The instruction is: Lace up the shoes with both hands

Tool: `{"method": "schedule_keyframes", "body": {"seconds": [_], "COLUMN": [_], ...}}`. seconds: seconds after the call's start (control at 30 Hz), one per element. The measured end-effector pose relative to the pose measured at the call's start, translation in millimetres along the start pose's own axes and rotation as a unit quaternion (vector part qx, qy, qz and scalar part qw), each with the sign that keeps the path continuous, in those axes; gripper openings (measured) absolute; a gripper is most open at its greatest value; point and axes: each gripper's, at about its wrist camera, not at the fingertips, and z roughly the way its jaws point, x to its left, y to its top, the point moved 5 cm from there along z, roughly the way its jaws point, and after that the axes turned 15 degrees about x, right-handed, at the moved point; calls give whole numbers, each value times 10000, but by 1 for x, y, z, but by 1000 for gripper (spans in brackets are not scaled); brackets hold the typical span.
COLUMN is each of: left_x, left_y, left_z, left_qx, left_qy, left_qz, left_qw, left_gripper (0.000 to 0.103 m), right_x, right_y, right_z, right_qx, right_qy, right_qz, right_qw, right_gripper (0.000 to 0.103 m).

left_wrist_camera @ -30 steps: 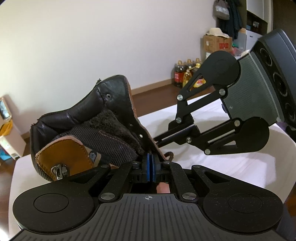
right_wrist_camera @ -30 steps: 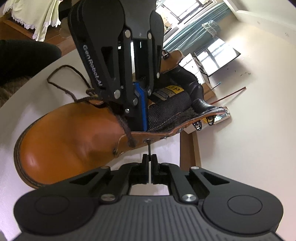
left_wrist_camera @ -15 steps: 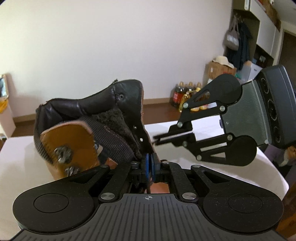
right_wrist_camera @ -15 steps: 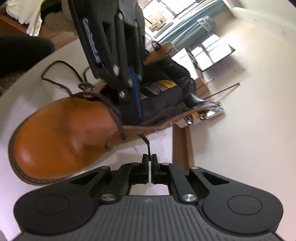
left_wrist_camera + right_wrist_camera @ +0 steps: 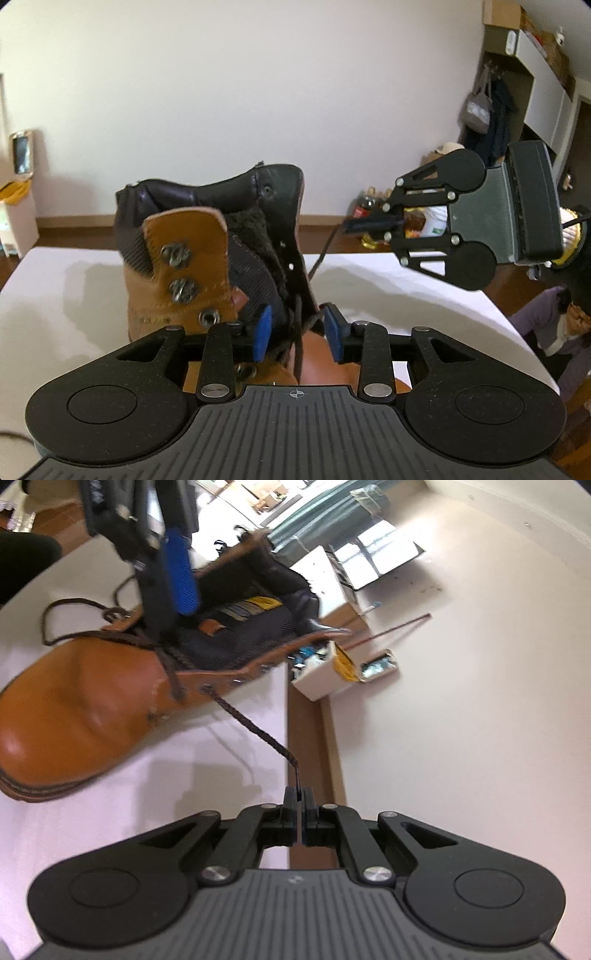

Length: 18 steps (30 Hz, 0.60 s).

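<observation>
A tan leather boot [image 5: 184,258] with a black padded collar stands on the white table [image 5: 74,295]. My left gripper [image 5: 297,328] sits low at the boot's lacing; its blue pads [image 5: 262,332] are spreading apart. The right eyelet flap and crossed laces lie between them, untouched. My right gripper [image 5: 297,794] is shut on the tip of the dark brown lace [image 5: 255,727], which runs taut from an eyelet on the boot [image 5: 74,701]. In the left wrist view the right gripper [image 5: 347,223] hangs right of the collar with the lace [image 5: 319,258]. The left gripper's blue pad [image 5: 181,576] shows above the tongue.
The lace's other end loops loosely on the table [image 5: 55,627] beyond the toe. The table edge [image 5: 286,720] drops to a wooden floor with a white box [image 5: 325,679]. Bottles [image 5: 364,203] stand by the wall. A person sits at the right [image 5: 561,325].
My left jaws have parted from nearly shut and the hand has rolled level. My right gripper has drawn back from the boot, pulling more lace out through the eyelet.
</observation>
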Motion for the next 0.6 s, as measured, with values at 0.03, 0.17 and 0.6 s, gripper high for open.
{"method": "schedule_keyframes", "body": {"seconds": [0.03,0.17,0.6], "left_x": [1,-1,4], "left_y": [-5,-13,-31], "left_z": [-3,-9,-14], "left_qx": [-43,-115,-72], "left_qy": [-45,-62,299], "left_qz": [-89,-232,-369], "left_qw": [9999,9996,9988], "left_gripper": [36,41,45], "right_x": [-2,-10,-37], "right_y": [-1,-4,-17], "right_z": [-1,-6,-26], "right_qx": [30,140,433], "right_qy": [-79,-318,-939], "right_qz": [17,65,458], "right_qw": [10000,9994,9936], "right_gripper": [3,3,3]}}
